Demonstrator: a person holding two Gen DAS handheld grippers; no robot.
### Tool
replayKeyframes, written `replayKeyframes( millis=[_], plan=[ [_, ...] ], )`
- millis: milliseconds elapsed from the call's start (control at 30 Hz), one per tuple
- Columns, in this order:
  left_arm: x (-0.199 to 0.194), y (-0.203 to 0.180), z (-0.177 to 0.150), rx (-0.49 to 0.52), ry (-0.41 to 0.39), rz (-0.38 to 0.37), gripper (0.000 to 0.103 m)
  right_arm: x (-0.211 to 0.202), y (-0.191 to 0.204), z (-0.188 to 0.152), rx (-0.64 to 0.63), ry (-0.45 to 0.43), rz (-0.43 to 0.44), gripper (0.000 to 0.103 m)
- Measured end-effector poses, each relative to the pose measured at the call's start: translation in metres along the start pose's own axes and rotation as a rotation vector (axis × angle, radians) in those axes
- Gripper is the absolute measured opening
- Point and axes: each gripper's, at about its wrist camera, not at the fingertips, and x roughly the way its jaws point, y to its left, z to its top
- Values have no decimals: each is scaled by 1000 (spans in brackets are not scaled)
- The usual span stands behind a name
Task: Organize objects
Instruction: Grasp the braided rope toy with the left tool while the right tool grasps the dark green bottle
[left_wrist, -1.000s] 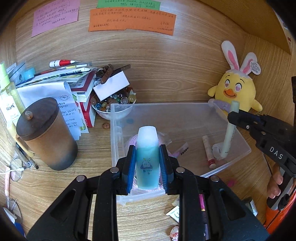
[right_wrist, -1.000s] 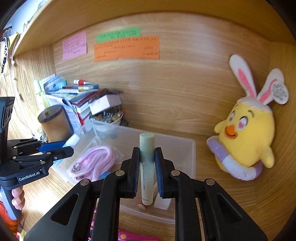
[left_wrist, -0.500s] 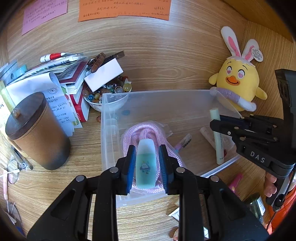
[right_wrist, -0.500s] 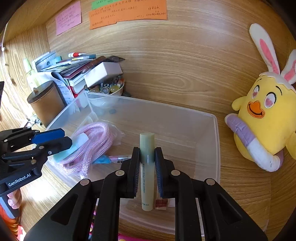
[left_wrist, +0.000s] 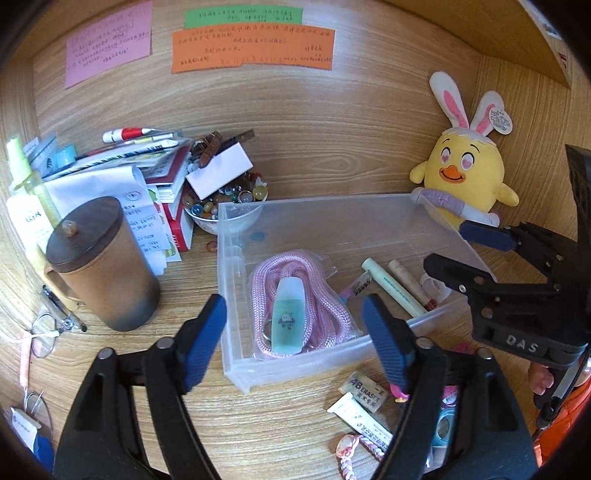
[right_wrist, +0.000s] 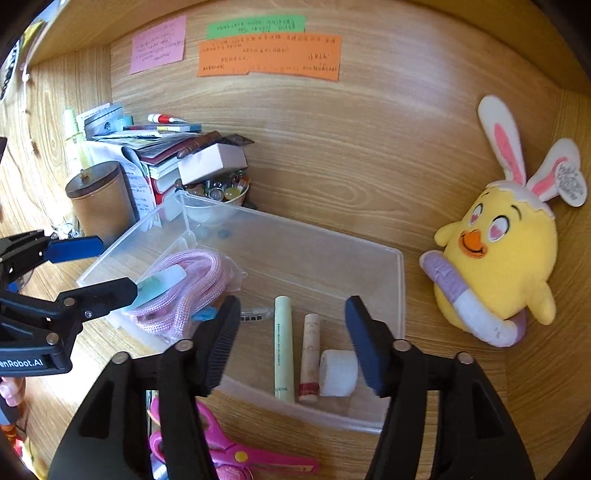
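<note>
Left hand-held gripper (left_wrist: 293, 323) opening above clear bin (left_wrist: 295, 363), nothing between jaws. Teal bottle (left_wrist: 289, 316) lying on pink rope (left_wrist: 295, 266) inside.

Two black plastic grippers: left gripper (left_wrist: 295, 325) with blue ribbed pads, silver rivets, "GenRobot.AI" lettering; right gripper (right_wrist: 291, 339) with navy pads, "DAS" lettering.

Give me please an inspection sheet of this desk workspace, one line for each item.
Surface: wooden desk, crowded.
Job's things: clear box holds pink rope, teal bottle, green tube, pink tube, white roll.
Clutter: brown jar, books, marble bowl, eraser, scissors.
Grippers: left gripper and right gripper opening, nothing held.
Cables: nothing seen.
Surroundings: chick toy, paper notes.
</note>
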Motion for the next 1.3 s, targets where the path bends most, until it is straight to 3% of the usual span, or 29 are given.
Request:
replayKeyframes(
  millis=[67, 400, 667, 900, 1133, 1300],
  plan=[
    [-7, -1, -3, 2, -5, -1, 94, -10, 1, -4, -1, -10, 16, 65],
    [-18, 4, -29, -7, 33, 9, 97, -47, 0, -43, 32, -24, -4, 81],
    [-7, 5, -66, 2, 129, 14, 97, -58, -6, -88, 88, 46, -24, 81],
    [0, -4, -91, 13, 196, -27, 97, -57, -10, -118, 125, 120, -9, 81],
    [4, -17, -104, 66, 239, -34, 70, -54, -11, -139, 186, 168, 49, 78],
    [5, -27, -104, 106, 233, -44, 55, -50, -9, -149, 211, 195, 87, 52]
  ],
)
